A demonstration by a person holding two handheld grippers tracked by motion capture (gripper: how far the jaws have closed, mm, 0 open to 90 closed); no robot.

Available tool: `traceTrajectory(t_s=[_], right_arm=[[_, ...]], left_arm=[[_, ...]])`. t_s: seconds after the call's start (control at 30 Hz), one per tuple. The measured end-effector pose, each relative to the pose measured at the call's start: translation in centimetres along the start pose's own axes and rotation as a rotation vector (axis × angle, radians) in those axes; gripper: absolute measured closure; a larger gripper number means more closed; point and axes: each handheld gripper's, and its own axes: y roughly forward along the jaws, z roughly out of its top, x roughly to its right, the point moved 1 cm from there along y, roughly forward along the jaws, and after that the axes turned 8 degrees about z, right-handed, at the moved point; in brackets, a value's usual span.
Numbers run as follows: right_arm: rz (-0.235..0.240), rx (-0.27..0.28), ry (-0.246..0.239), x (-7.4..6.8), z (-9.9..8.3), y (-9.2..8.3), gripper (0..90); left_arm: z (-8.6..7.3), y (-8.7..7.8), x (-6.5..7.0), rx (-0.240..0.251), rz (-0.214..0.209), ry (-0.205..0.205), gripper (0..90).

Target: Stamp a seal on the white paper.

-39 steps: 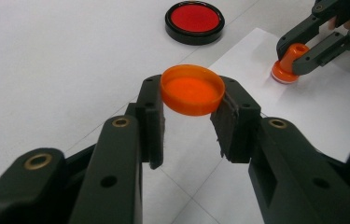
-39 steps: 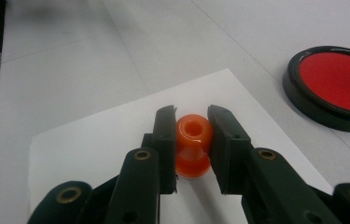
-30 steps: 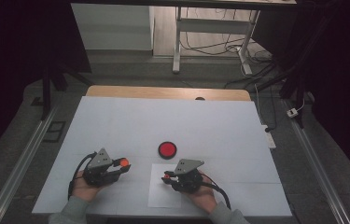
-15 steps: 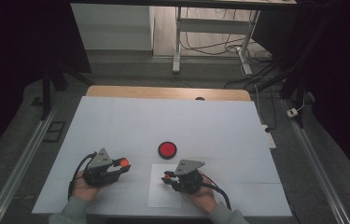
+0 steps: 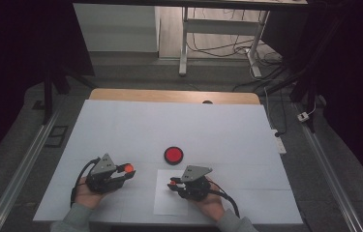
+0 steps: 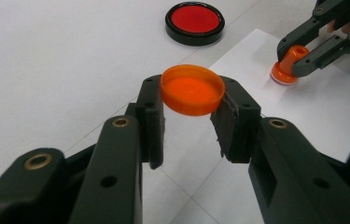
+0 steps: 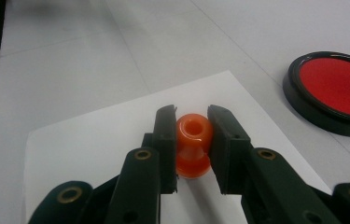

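Presently, a shallow round orange plastic cap [image 6: 192, 89] is gripped by the left tool [image 6: 187, 119], clamped across its width between the two black pads. It is held at the very tips of the jaws, hollow side up, raised off the white counter [image 5: 121, 125]. In the high view the same cap [image 5: 129, 168] is seen at the front end of the left tool [image 5: 123, 173], which is carried in the person's left hand [image 5: 87, 195] near the front left part of the counter.

The right tool [image 7: 190, 133] is closed on a small orange spool-shaped plastic stamp [image 7: 192, 144]. Its narrow neck is pinched between the pads, while its flared base is set down on a white rectangular sheet of paper [image 7: 93, 135]. The stamp is held upright, with its hollow top facing the camera in the right gripper view. From the left gripper view the stamp [image 6: 288, 65] is seen standing on the paper [image 6: 331, 112], with the right tool [image 6: 310, 49] closed around it from the side.

A round black-rimmed pad with a red face [image 5: 173, 154] lies flat on the counter, beyond the paper [image 5: 167, 203] and between the two tools, apart from both. In the right gripper view this pad [image 7: 333, 91] lies off the sheet, to the right of the stamp and well clear of the jaws. The right hand [image 5: 213, 205] is seen resting at the front edge of the counter.
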Motion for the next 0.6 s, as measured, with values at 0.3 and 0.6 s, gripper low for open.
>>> traceTrajectory(t_s=[0.3,0.6], right_arm=[[-0.005,-0.003,-0.011,-0.06,-0.03,-0.02,73.2],[-0.001,0.002,-0.011,-0.05,-0.03,0.02,73.2]], left_arm=[[0.01,-0.02,0.02,0.003,0.003,0.001,64.5],[-0.01,-0.04,-0.05,0.003,0.002,0.000,64.5]])
